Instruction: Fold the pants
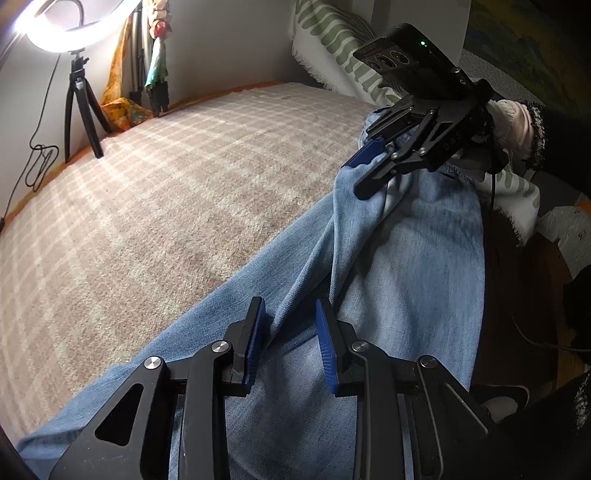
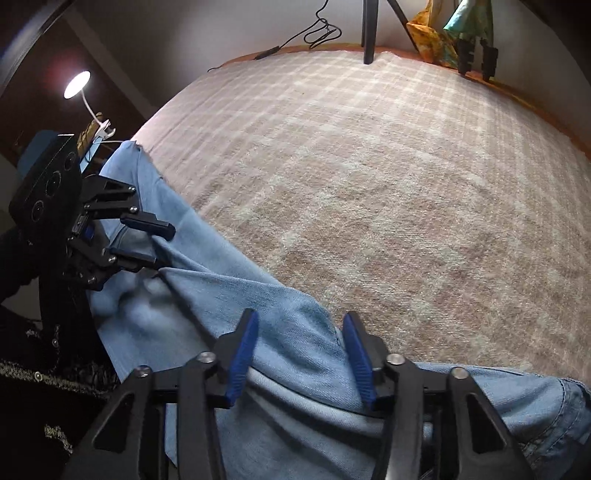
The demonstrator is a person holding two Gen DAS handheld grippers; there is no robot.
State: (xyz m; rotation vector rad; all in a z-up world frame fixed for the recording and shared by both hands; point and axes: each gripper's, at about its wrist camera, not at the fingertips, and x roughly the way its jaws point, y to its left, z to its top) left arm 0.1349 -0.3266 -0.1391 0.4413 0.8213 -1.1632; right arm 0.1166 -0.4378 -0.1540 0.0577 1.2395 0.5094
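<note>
Both grippers: black angular linkage frames w/ silver round screws, ribbed blue pads on fingertips (image 1: 256, 332). Right gripper (image 1: 364, 173) carries black camera block, green LED, thin black cable. Dark sleeve (image 1: 537, 136) w/ sparkly knit cuff.

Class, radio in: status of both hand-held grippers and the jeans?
Left hand-held gripper open, denim ridge between pads. Right hand-held gripper open over jeans. Jeans lie along blanket edge, unfolded. Nothing blocking.

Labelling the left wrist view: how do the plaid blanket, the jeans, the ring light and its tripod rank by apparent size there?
1. plaid blanket
2. jeans
3. tripod and ring light: look alike, and the light is cut off by the frame edge, so unranked.
</note>
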